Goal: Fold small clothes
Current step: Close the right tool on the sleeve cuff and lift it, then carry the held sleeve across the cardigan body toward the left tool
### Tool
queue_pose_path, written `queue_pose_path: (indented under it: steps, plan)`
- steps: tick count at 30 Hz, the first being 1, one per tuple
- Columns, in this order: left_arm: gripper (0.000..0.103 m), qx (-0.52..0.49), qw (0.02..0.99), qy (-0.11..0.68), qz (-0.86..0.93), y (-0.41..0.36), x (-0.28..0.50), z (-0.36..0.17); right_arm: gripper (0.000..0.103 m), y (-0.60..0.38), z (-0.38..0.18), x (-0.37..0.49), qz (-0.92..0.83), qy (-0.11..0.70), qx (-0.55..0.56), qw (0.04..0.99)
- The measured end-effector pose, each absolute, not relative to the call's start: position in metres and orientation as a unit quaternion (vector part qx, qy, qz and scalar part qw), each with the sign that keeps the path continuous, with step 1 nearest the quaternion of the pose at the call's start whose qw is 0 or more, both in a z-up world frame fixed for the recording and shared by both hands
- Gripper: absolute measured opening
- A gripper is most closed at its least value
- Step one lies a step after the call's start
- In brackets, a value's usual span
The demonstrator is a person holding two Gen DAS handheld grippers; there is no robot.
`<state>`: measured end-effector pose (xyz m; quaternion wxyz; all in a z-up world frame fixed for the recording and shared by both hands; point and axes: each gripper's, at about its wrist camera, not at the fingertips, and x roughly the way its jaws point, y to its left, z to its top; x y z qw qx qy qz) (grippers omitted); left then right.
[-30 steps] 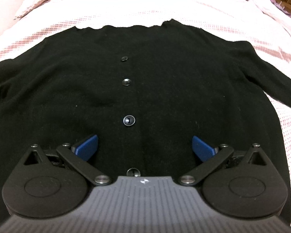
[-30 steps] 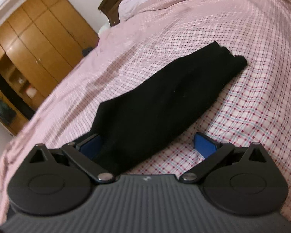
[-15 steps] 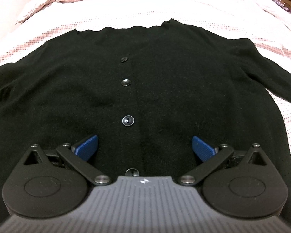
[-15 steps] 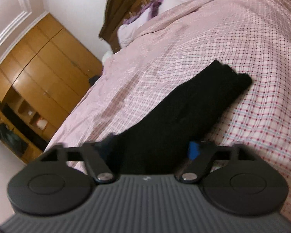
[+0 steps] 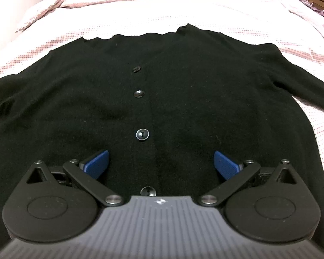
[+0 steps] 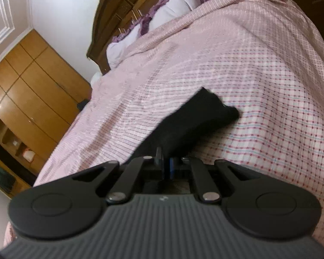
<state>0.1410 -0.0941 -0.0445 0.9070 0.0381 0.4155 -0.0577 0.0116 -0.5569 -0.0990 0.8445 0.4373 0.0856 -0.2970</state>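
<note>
A black buttoned cardigan [image 5: 183, 99] lies flat, front up, on the pink checked bedspread [image 5: 162, 10], collar away from me and sleeves spread to both sides. My left gripper [image 5: 161, 161] is open and empty just above the cardigan's lower front, its blue pads either side of the button line. In the right wrist view my right gripper [image 6: 166, 164] is shut on the cardigan's sleeve [image 6: 194, 123], which runs from the jaws up and to the right, its cuff resting on the bedspread [image 6: 259, 64].
Pillows [image 6: 162, 17] and a dark wooden headboard [image 6: 118, 6] stand at the bed's far end. A wooden wardrobe [image 6: 28, 90] lines the wall to the left. The bed's edge falls off at the right of the right wrist view.
My right gripper has closed from open onto the sleeve and lifted, tilting its view up. The left gripper has pulled back slightly and stays open.
</note>
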Motion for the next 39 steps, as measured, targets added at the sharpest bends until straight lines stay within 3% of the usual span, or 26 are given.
queue_pose_path:
  steps: [13,39]
  plan:
    - [0.103,0.025,0.91,0.41,-0.06,-0.067,0.127,-0.01,0.007,-0.511,-0.018,0.031,-0.173,0.035,0.416,0.892]
    - [0.103,-0.039,0.912,0.407,0.038,0.064,0.121,0.015,0.007,-0.314,0.075,0.154,0.101,0.064,0.37,0.921]
